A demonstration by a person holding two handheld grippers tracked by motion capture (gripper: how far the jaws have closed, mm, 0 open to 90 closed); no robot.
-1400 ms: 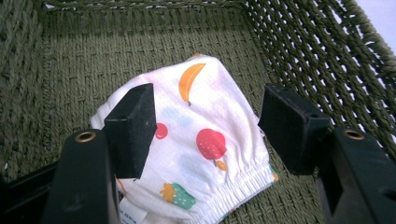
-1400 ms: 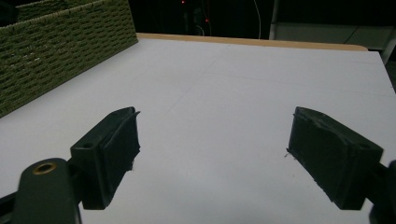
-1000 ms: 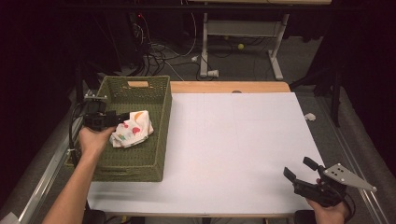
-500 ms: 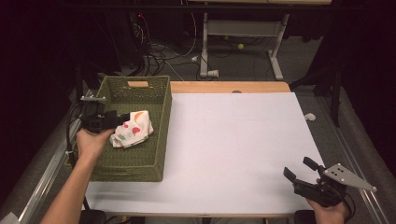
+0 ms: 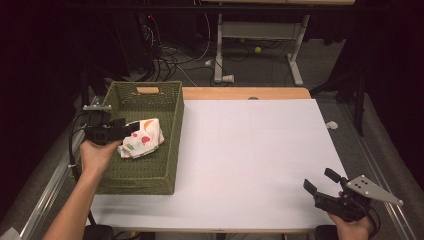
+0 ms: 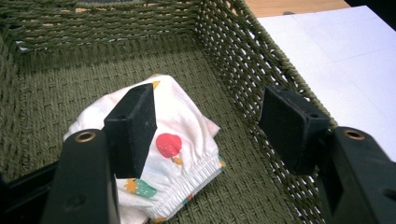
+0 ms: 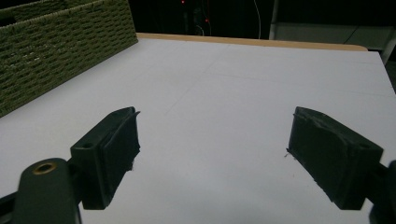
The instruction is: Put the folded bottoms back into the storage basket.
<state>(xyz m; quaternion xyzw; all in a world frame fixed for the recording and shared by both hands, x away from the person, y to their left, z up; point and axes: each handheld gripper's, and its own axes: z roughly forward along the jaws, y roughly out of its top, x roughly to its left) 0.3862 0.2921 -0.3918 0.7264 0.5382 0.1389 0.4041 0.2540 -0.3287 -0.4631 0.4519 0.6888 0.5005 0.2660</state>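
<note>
A crumpled white cloth (image 5: pixel 143 138) printed with red, green and orange shapes lies inside a green woven basket (image 5: pixel 176 145) at the table's left side. My left gripper (image 5: pixel 125 130) hovers over the basket's left half, right beside the cloth, and it is open. In the left gripper view the cloth (image 6: pixel 184 128) rests on the basket floor under and beyond the spread jaws of the left gripper (image 6: pixel 212 116), which grip nothing. My right gripper (image 5: pixel 320 182) is held at the table's front right corner, open and empty, over bare white tabletop (image 7: pixel 224 84).
The basket wall (image 7: pixel 56 46) stands at the far left in the right gripper view. A white sheet covers most of the table (image 5: pixel 260 150), with a wooden strip (image 5: pixel 245 93) along the far edge. Desk legs and cables lie on the floor beyond.
</note>
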